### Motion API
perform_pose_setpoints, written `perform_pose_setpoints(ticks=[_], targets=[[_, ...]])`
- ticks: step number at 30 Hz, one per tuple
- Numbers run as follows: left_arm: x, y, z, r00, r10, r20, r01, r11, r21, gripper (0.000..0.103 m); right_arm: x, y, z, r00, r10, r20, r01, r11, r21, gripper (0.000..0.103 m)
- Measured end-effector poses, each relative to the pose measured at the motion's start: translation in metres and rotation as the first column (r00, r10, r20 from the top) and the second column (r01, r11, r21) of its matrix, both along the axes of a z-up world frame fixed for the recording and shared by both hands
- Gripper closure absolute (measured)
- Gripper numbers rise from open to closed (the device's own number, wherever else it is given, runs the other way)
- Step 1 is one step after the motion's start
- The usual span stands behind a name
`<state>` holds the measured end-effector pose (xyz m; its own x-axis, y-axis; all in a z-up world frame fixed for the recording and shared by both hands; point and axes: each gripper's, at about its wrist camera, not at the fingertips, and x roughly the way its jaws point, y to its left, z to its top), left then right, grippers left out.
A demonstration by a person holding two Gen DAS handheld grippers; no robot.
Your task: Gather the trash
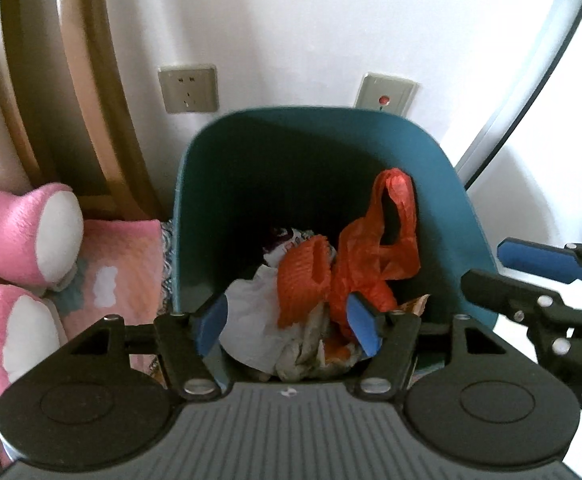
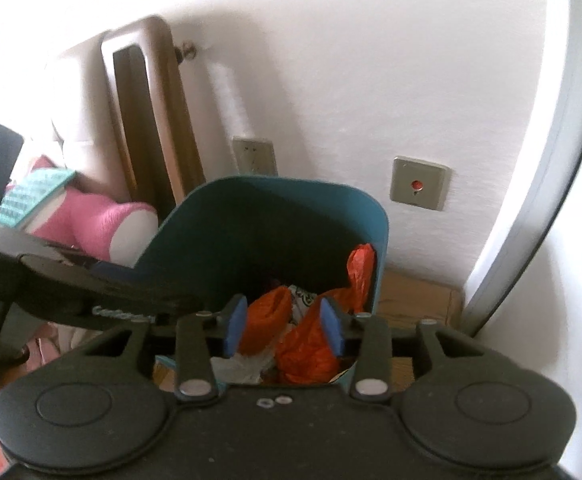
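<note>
Against the white wall stands one teal trash bin, its near rim cut off behind both gripper bodies, so its base is hidden in either view. At far left, two pink plush feet with white soles show, the rest of the toy out of frame; beside them lies a pink patterned cloth, partly hidden by the bin. A wooden frame leans on the wall behind. Two wall plates show: one socket and one plate with a red dot.

Inside the bin lie white crumpled paper, an orange ribbed piece and an orange plastic bag; darker scraps beneath are hard to make out.

Left gripper tilts steeply down over the bin mouth, jaws well apart with nothing between the pads. Right gripper points down less steeply from the bin's right, jaws parted and empty too, the trash lying below them.
</note>
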<state>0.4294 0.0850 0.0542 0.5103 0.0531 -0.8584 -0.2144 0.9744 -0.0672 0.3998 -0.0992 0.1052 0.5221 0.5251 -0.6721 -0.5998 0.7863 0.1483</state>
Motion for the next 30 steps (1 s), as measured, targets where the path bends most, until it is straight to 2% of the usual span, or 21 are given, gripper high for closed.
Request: perform_pose_setpoints(ticks=[8,11,14,16,24,28,30], targets=[[-0.043,0.005,0.037,0.993,-0.039,0.112,0.036,0.999,0.029,0.037,-0.036,-0.009,0.031,0.997,-0.072,0.022,0.07,0.994,0.089,0.057],[-0.06,0.007,0.053,0.987,-0.068,0.148,0.061,0.997,0.048,0.037,-0.053,-0.011,0.043,0.995,-0.09,0.038,0.085,0.989,0.12,0.051],[-0.077,0.006,0.071,0.977,-0.091,0.195,0.081,0.995,0.059,0.027,-0.07,-0.011,0.055,0.994,-0.096,0.052,0.088,0.985,0.15,0.049],[-0.091,0.006,0.083,0.967,-0.108,0.231,0.095,0.993,0.067,0.024,-0.082,-0.01,0.062,0.992,-0.109,0.07,0.097,0.982,0.16,0.047],[-0.139,0.007,0.12,0.938,-0.157,0.309,0.137,0.987,0.086,0.02,-0.126,-0.01,0.083,0.98,-0.161,0.114,0.137,0.971,0.195,0.045],[-0.157,0.014,0.128,0.935,-0.135,0.328,0.113,0.99,0.087,0.0,-0.145,-0.007,0.09,0.974,-0.182,0.134,0.153,0.968,0.198,0.045],[-0.167,0.02,0.131,0.929,-0.116,0.35,0.1,0.993,0.062,0.0,-0.153,-0.005,0.092,0.972,-0.19,0.14,0.159,0.966,0.203,0.044]])
